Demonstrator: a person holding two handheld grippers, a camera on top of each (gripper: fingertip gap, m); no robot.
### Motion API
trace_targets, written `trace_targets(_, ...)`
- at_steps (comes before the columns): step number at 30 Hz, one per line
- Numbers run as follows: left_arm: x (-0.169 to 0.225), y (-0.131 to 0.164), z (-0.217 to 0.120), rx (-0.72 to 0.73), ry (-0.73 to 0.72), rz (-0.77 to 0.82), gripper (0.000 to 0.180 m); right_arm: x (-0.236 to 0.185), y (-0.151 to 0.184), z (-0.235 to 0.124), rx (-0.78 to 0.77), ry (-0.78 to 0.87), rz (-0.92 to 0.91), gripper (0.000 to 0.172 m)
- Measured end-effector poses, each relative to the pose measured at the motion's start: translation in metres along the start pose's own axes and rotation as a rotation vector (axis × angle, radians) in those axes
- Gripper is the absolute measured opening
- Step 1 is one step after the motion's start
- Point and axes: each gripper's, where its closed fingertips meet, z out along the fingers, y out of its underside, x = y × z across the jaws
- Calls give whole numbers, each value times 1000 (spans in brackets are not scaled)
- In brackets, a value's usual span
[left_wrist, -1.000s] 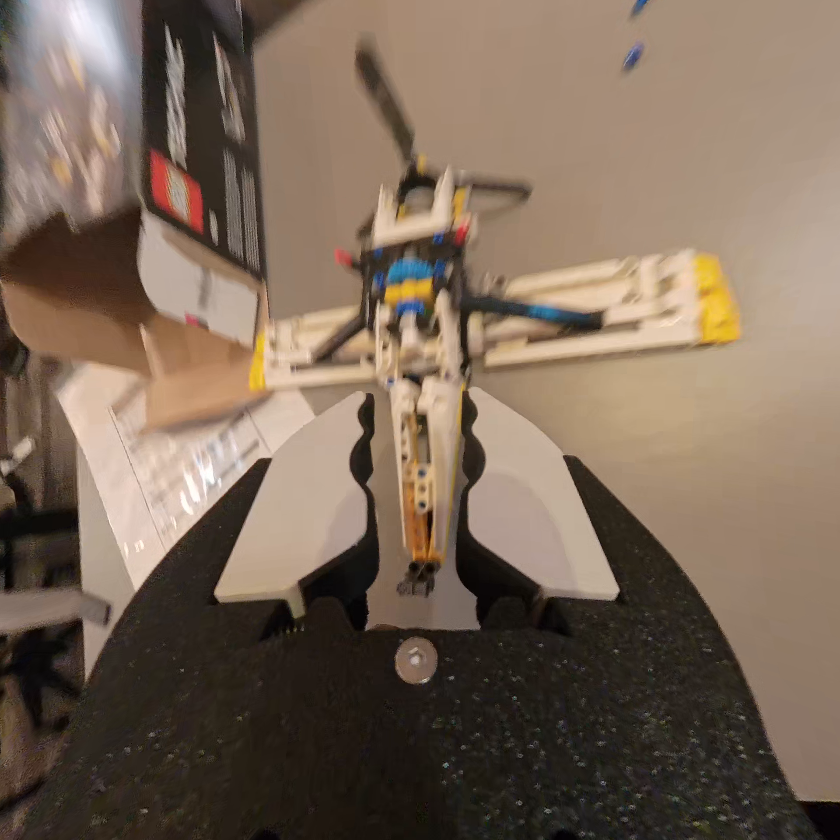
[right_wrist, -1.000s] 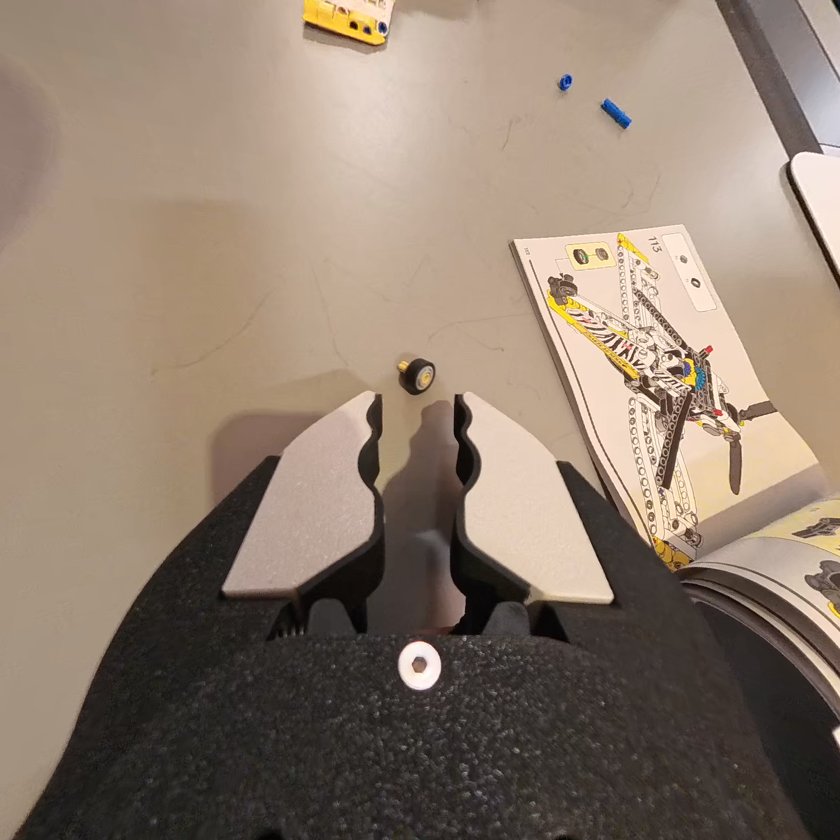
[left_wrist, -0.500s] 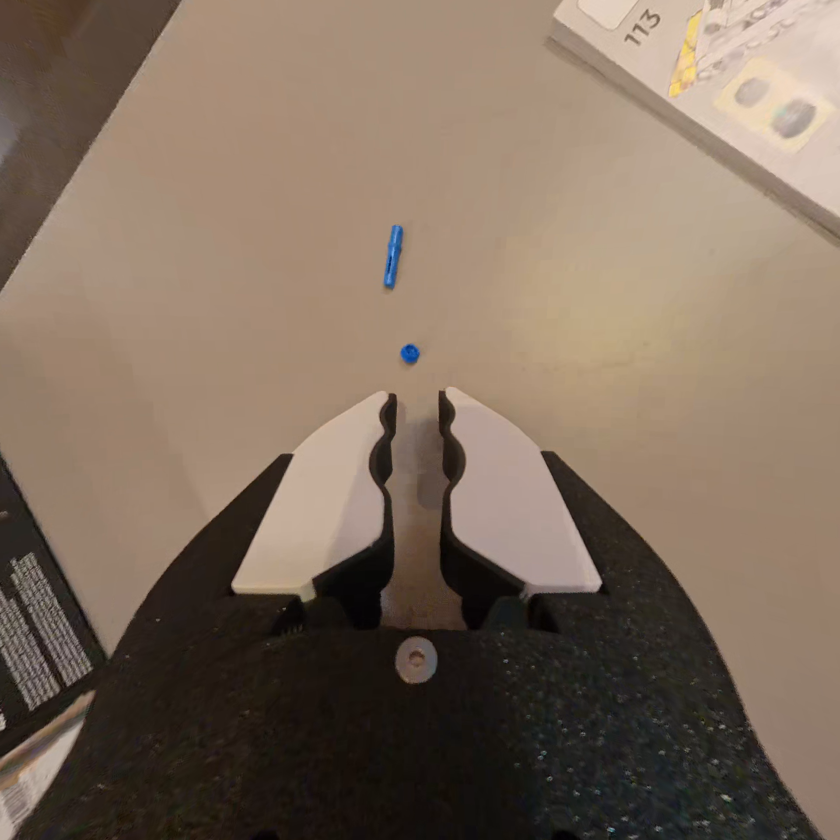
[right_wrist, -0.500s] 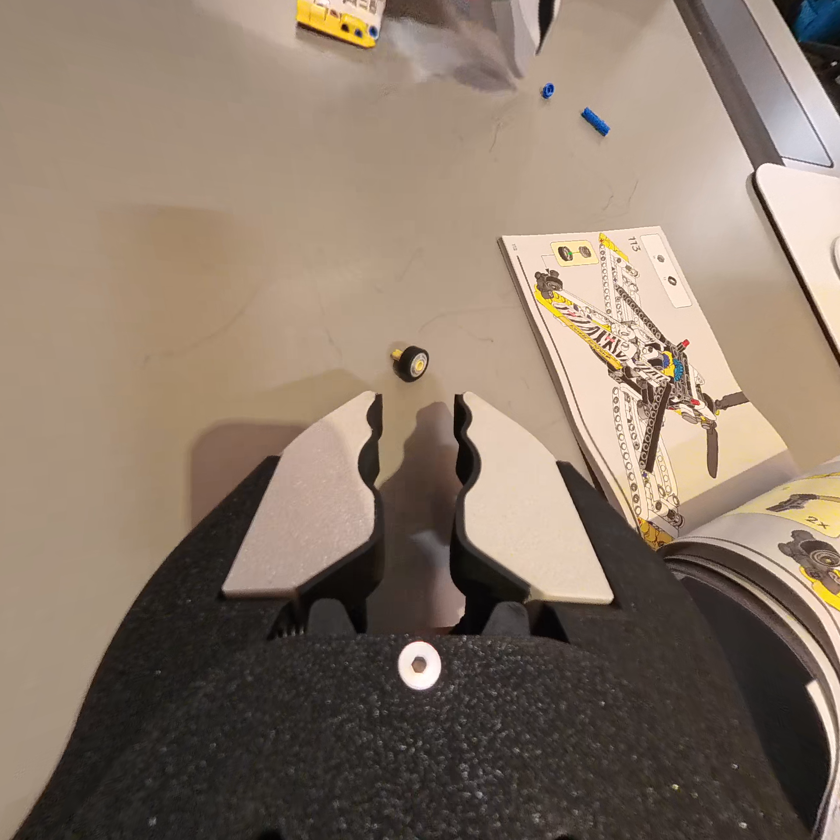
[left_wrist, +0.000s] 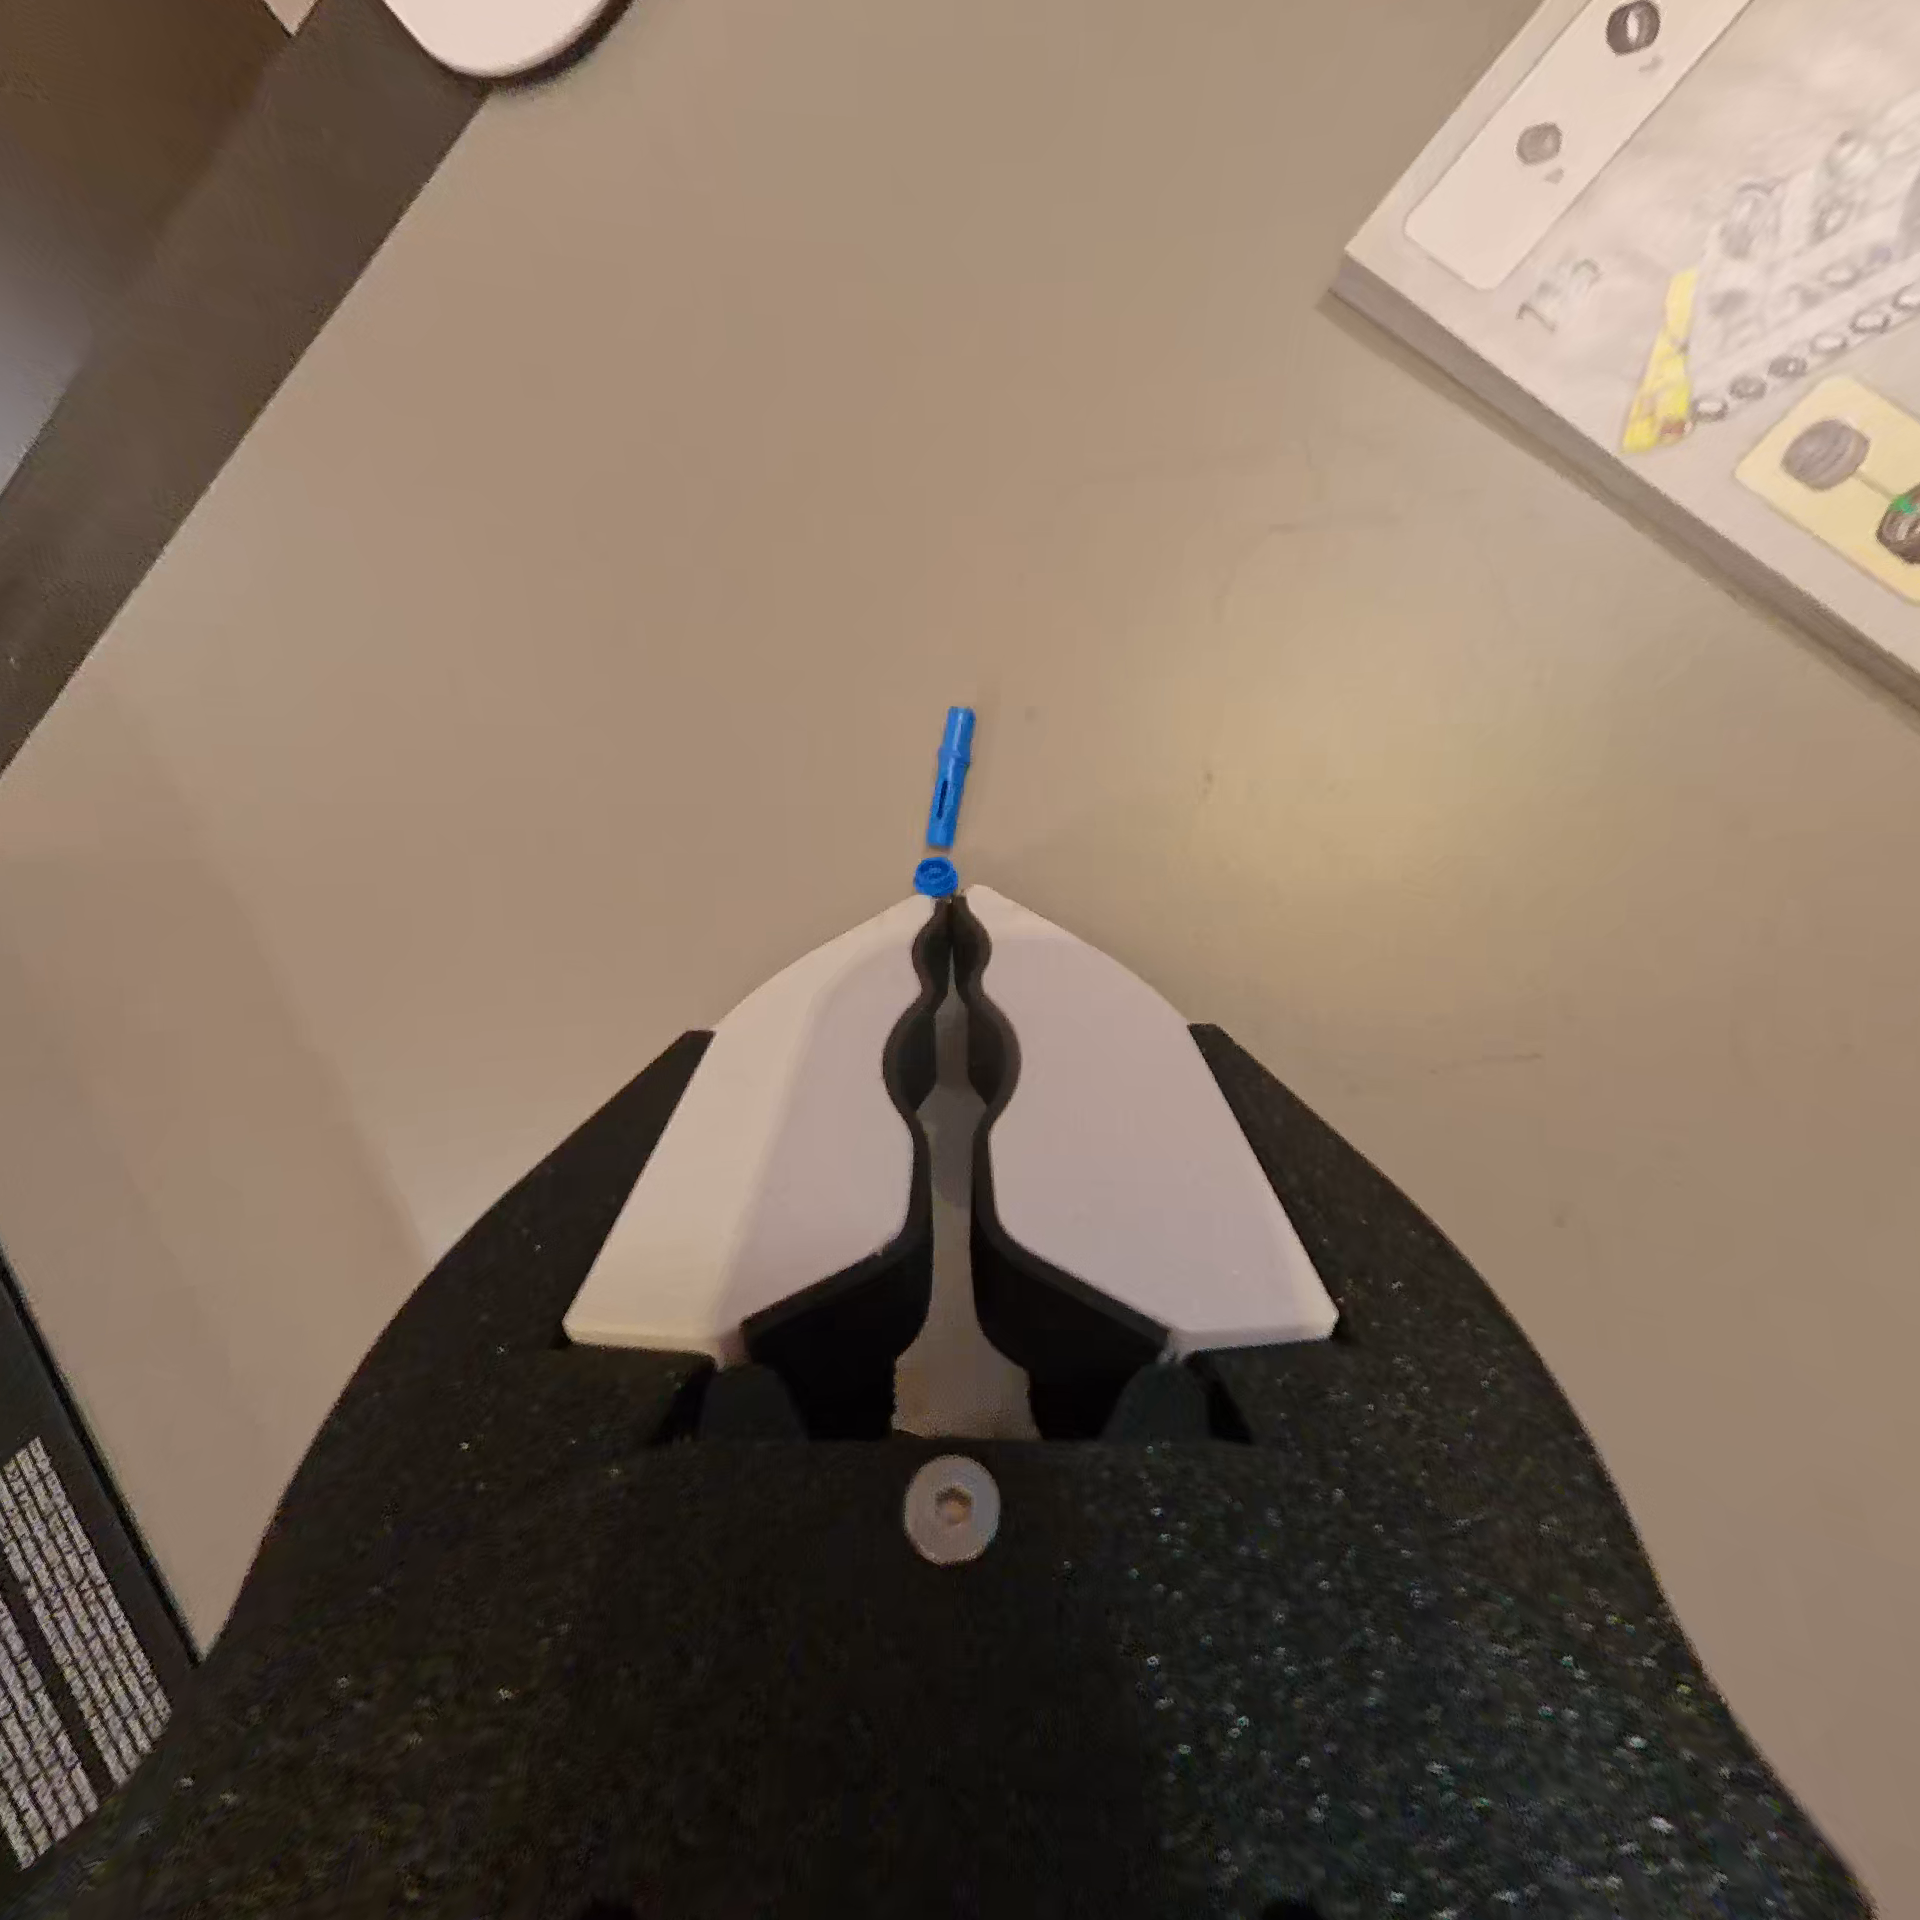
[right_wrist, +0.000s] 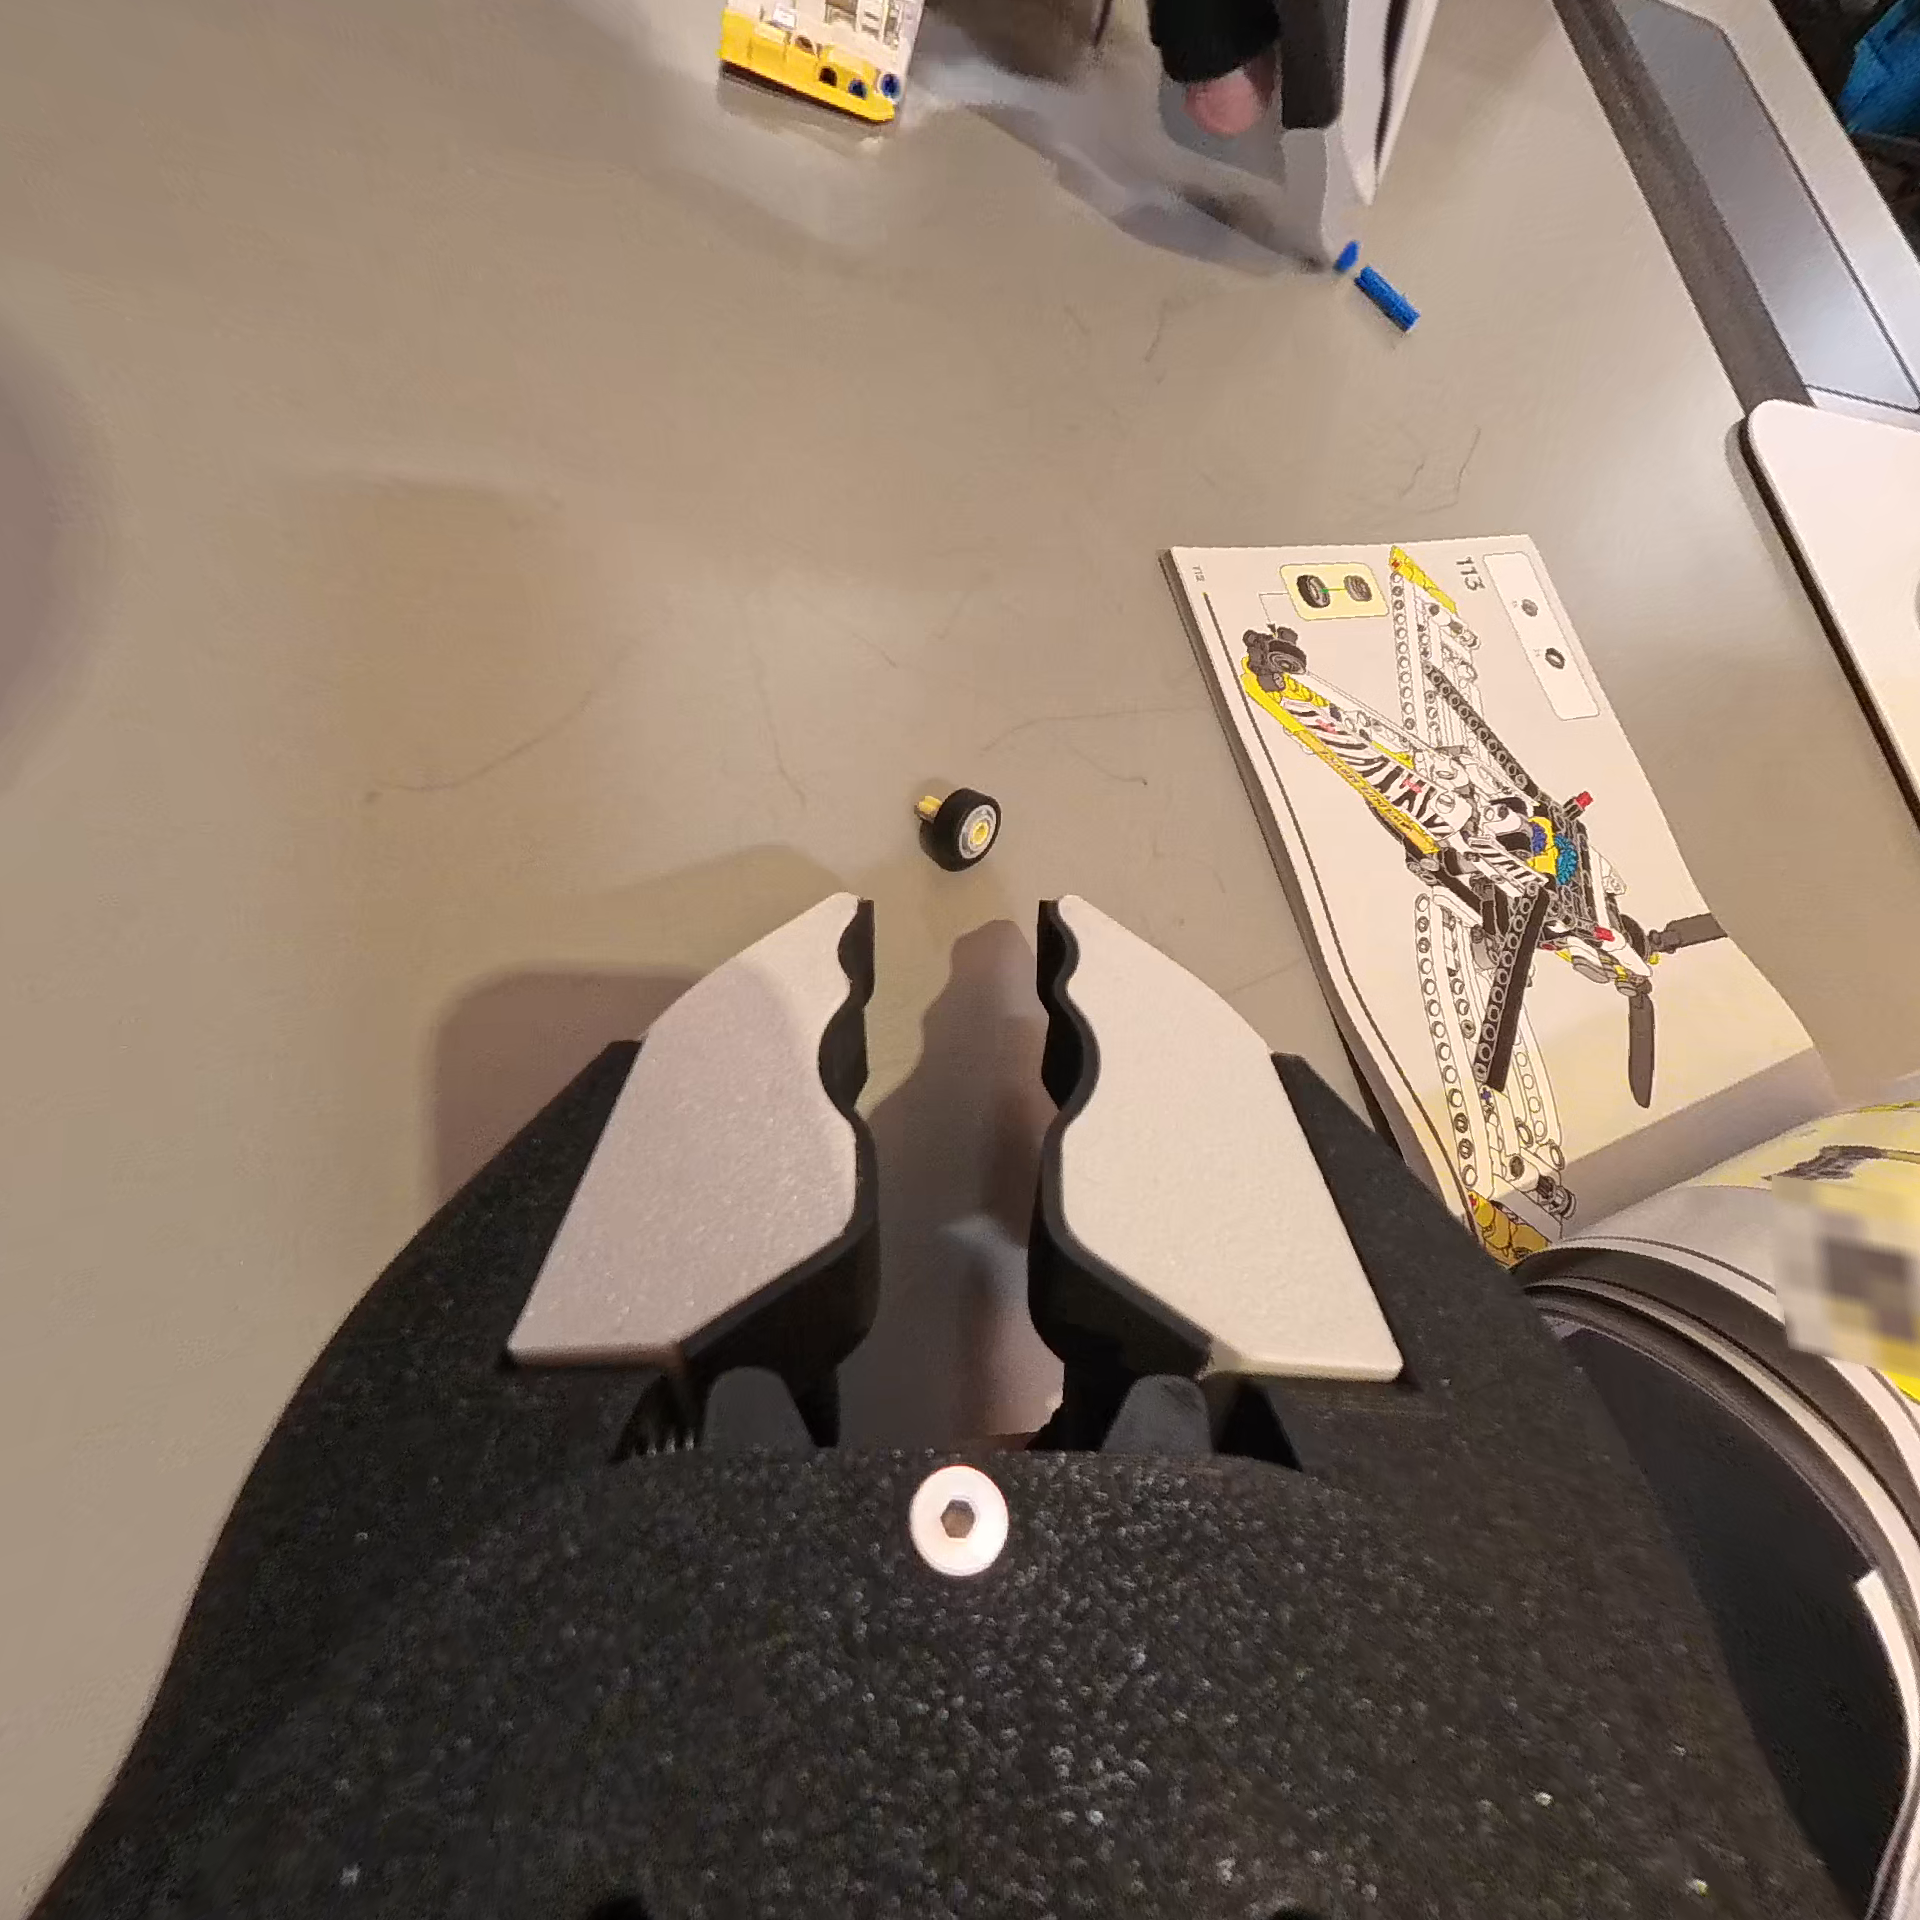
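My left gripper (left_wrist: 949, 902) is shut, its fingertips meeting just above the grey table (left_wrist: 623, 520). A small blue round piece (left_wrist: 935, 878) lies right at the tips, in front of them and not between them. A blue pin (left_wrist: 948, 774) lies just beyond it. The right wrist view shows that gripper (right_wrist: 1299, 156) far off with the blue piece (right_wrist: 1348, 255) and pin (right_wrist: 1387, 296) at its tip. My right gripper (right_wrist: 956, 914) is open and empty. A small black wheel on a yellow axle (right_wrist: 961, 828) lies just ahead of its tips.
An open instruction booklet (right_wrist: 1455, 831) lies to the right; it also shows in the left wrist view (left_wrist: 1714, 312). A yellow and white model part (right_wrist: 821, 52) lies far off. A black box (left_wrist: 62, 1558) is at the lower left. A white flat device (right_wrist: 1849, 540) lies at the right edge. The grippers' ends are close to 25 cm from one another. The right gripper is farther from the white flat device (right_wrist: 1849, 540), some 35 cm, than the left, some 20 cm.
The left gripper left the white model plane that stood between its open fingers, moved over to the blue pieces and closed with nothing between its pads. The right gripper stayed open and barely moved.
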Motion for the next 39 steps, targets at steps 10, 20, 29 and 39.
trace_targets(10, -7, -11, 1, 26, -11, -16, 13, 1, 0, -1, 6, 2, 2, 30)
trace_targets(20, 56, -47, -59, 323, 70, 82, 19, 1, -2, 4, -6, -2, -9, 30)
trace_targets(29, 159, -56, -74, 439, 394, 245, 20, 4, -9, 22, -73, 29, -33, 13)
trace_targets(39, 205, -50, -68, 523, 444, 423, 24, 11, -30, 16, 104, -83, 304, 7)
